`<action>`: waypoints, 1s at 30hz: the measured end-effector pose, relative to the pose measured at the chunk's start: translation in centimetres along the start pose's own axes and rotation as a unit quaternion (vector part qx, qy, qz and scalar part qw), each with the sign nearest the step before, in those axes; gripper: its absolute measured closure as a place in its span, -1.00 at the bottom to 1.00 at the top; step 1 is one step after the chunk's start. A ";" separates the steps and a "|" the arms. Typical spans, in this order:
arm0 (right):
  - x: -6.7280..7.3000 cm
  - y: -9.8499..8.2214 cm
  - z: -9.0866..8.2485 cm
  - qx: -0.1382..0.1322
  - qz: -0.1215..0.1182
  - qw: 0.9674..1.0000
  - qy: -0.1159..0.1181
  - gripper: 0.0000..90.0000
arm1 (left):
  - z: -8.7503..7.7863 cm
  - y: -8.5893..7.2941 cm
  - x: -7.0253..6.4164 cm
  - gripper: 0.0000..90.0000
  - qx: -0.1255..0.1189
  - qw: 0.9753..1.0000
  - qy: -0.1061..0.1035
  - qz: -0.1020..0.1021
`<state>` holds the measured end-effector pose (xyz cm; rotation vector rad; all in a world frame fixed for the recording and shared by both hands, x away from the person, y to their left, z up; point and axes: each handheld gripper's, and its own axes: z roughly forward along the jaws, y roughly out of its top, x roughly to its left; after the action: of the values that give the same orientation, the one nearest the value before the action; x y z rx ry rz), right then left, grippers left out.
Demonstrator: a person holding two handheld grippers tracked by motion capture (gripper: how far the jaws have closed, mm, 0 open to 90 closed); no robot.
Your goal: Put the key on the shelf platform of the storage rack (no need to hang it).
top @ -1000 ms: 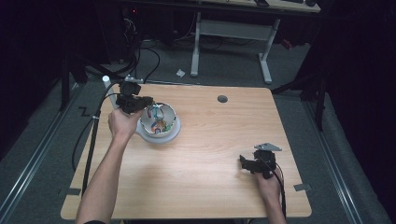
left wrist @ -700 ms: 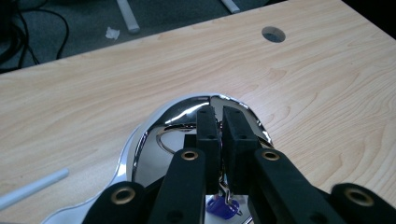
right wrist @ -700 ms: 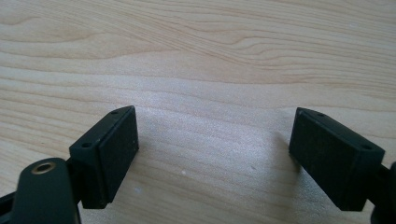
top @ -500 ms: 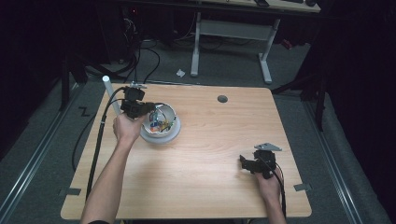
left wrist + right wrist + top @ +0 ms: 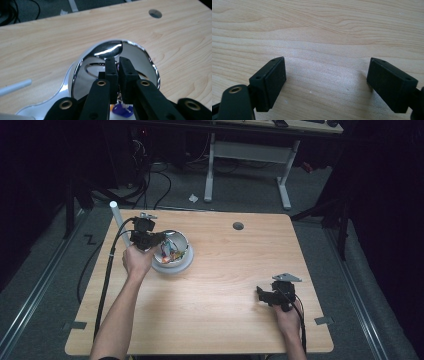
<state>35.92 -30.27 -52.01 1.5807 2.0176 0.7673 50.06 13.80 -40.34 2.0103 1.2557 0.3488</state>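
Right gripper [image 5: 264,293]: nearest to the person, at about 4 o'clock on the table [image 5: 235,270]. Its 2 jaws stand wide apart, with bare wood between them. It rests low, just over the wood.
Right hand [image 5: 286,316]: holds that gripper from behind, near the table's near edge.
Left hand [image 5: 137,260]: at about 10 o'clock on the table, just beside the bowl.
Left gripper [image 5: 118,65]: its 2 jaws are pushed together, with just a thin gap. The tips point down into the bowl. Whether they pinch anything, I cannot tell.
Bowl [image 5: 181,262]: shiny, silver and round, at about 10 o'clock on the table, well apart from the right gripper.
Small things in the bowl [image 5: 170,251]: bright bits of many colors; a purple bit [image 5: 122,111] peeks out under the left gripper.
White tube [image 5: 118,218]: leans at the table's edge at 10 o'clock, past the left hand.
Round hole [image 5: 238,226]: in the table top at about 12 o'clock, farthest away.
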 end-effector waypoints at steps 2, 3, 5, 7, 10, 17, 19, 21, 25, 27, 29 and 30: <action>0.0 0.0 0.0 0.000 0.000 1.000 0.000 -0.65 | -0.2 -0.5 0.3 0.91 0.000 1.000 -0.002 -0.007; 0.0 0.0 0.0 0.000 0.000 1.000 0.000 -0.65 | -0.2 -0.5 0.3 0.91 0.000 1.000 -0.002 -0.007; 0.0 0.0 0.0 0.000 0.000 1.000 0.000 -0.65 | 0.1 -0.8 0.4 0.92 0.022 1.000 0.002 -0.001; 0.0 0.0 0.0 0.000 0.000 1.000 0.000 -0.65 | 0.9 -1.3 0.3 0.91 0.043 0.999 0.009 0.008; 0.0 0.0 0.0 0.000 0.000 1.000 0.000 -0.65 | 1.8 -1.5 0.1 0.91 0.041 0.999 -0.002 -0.002; 0.0 0.0 0.0 0.000 0.000 1.000 0.000 -0.65 | 2.2 -1.7 0.0 0.89 0.052 0.999 0.009 0.000; 0.0 0.0 0.0 0.000 0.000 1.000 0.000 -0.65 | 2.0 -1.7 0.0 0.77 0.056 0.998 0.011 0.005; 0.0 0.0 0.0 0.000 0.000 1.000 0.000 -0.65 | 1.9 -1.7 0.0 0.68 0.057 0.998 0.008 0.005; 0.0 0.0 0.0 0.000 0.000 1.000 0.000 -0.65 | 2.1 -1.7 -0.3 0.52 0.066 0.998 0.010 0.006; 0.0 0.0 0.0 0.000 0.000 1.000 0.000 -0.65 | 2.0 -1.7 -0.2 0.47 0.067 0.998 0.010 0.007; 0.0 0.0 0.0 0.000 0.000 1.000 0.000 -0.65 | 1.6 -1.7 -0.4 0.25 0.060 0.998 0.012 0.009; 0.0 0.0 0.0 0.000 0.000 1.000 0.000 -0.65 | 1.6 -1.7 -0.4 0.18 0.060 0.998 0.012 0.009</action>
<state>35.93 -30.28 -52.01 1.5800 2.0182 0.7675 49.65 13.20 -42.53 2.1249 1.3020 0.3124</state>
